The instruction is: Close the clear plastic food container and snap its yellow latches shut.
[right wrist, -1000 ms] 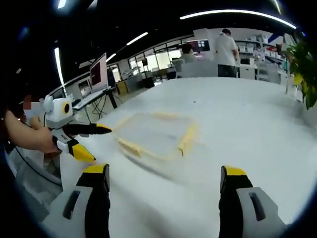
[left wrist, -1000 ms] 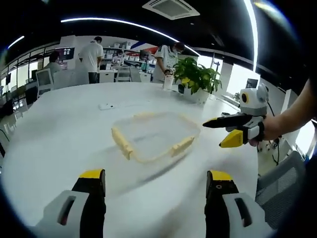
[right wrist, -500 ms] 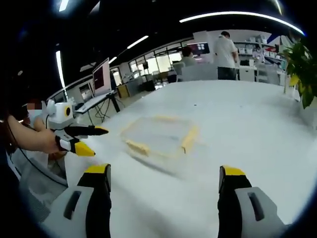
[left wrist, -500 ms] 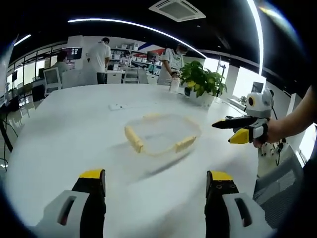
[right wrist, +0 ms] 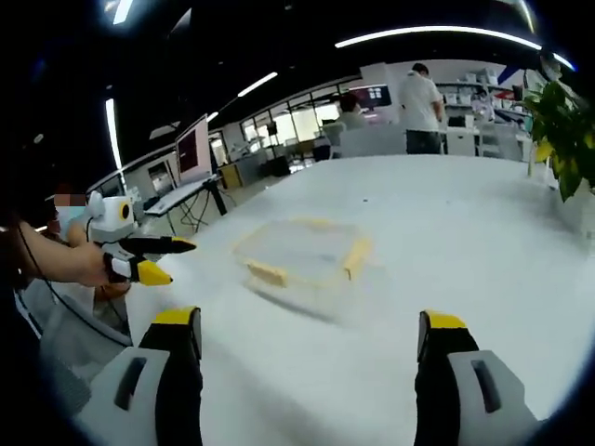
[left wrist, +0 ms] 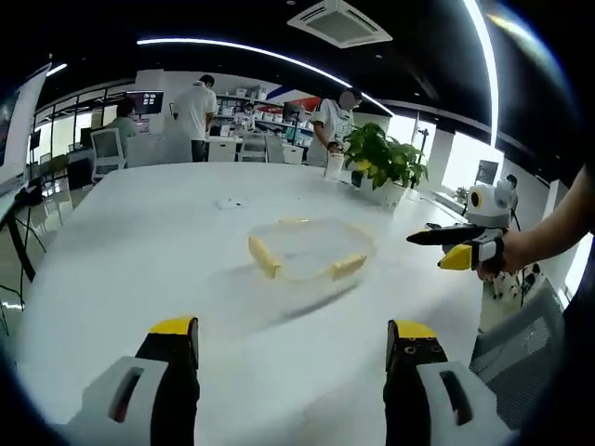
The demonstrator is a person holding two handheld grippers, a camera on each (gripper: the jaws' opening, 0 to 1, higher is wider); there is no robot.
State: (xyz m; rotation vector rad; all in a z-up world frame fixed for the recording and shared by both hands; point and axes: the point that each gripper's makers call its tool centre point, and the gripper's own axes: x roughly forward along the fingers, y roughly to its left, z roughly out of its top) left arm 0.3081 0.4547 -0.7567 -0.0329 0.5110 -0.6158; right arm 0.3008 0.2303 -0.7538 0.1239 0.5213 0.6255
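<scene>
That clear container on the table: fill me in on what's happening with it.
A person holds a two-jaw tool in each hand over a white table. The clear plastic food container with yellow latches sits alone on it. Both the left tool and the right tool are open and apart from it, gripping nothing.

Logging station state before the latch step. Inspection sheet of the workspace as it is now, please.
Surface: white table, large and glossy.
Job's things: clear plastic food container flat on the table, lid on; yellow latches along its edges, whether snapped cannot be told.
Clutter: small flat white object beyond the container; potted plant at the far edge.
Grippers: left gripper and right gripper both open, fingers apart, short of the container, holding nothing.
Cables: dark cable hanging below the person's arm at the table edge.
Surroundings: open office with monitor, shelves, ceiling light strips, people standing at the back.
</scene>
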